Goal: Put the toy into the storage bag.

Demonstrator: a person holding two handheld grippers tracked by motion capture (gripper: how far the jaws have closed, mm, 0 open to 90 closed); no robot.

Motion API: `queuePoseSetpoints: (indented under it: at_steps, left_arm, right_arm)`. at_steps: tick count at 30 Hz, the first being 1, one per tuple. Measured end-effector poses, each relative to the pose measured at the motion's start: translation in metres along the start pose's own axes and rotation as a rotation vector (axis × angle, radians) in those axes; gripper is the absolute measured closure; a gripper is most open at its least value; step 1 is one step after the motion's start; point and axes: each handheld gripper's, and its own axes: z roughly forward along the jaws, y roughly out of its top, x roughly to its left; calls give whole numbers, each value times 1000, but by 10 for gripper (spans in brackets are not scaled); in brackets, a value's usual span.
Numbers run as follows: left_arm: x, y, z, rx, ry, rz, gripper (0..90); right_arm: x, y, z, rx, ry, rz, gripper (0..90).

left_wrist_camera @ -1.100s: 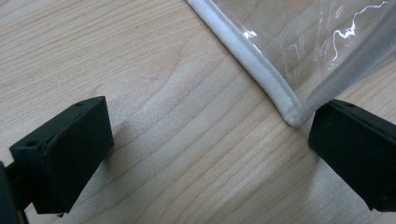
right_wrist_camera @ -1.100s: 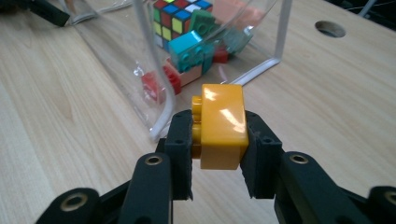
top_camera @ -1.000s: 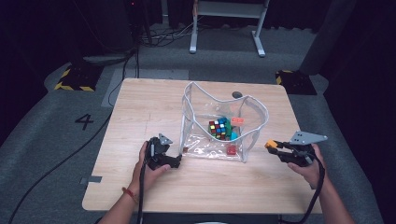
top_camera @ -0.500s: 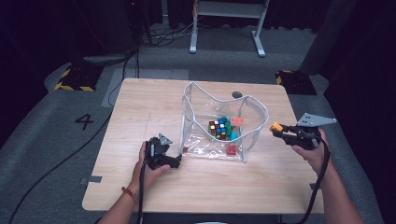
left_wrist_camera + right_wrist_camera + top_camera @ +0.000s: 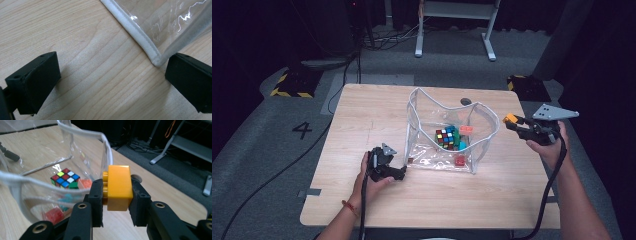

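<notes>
Two grippers are at work over one wooden table. The right gripper is lifted off the table at about three o'clock from the bag, its jaws clenched on a single orange-yellow brick — the brick sits squarely between the two black pads, its studs facing the left pad in the right gripper view. In the high view that brick hangs just outside the right wall of the clear plastic bag, level with its white-trimmed rim.

There is one bag, standing open near the table's middle. Inside it I count one multicoloured puzzle cube, one orange brick at about one o'clock from the cube, some teal pieces pressed against the cube — how many I cannot tell — and one red brick at five o'clock, by the front wall.

The left gripper rests low on the table at the bag's seven o'clock corner. Its jaws stand wide apart, grasping nothing; in the left gripper view the bag's white-piped corner lies just beside the right-hand jaw, with bare wood between the two.
</notes>
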Motion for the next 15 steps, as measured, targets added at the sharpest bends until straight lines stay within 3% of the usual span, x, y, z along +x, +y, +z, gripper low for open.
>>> queuePoseSetpoints:
  at_steps: [8, 15]
  left_arm:
    - [0, 0, 0, 1, 1, 0, 0]
    - [0, 0, 0, 0, 0, 0, 0]
  right_arm:
    - [4, 31, 2, -18, 14, -34, 679]
    - [15, 45, 21, -5, 59, -58, 678]
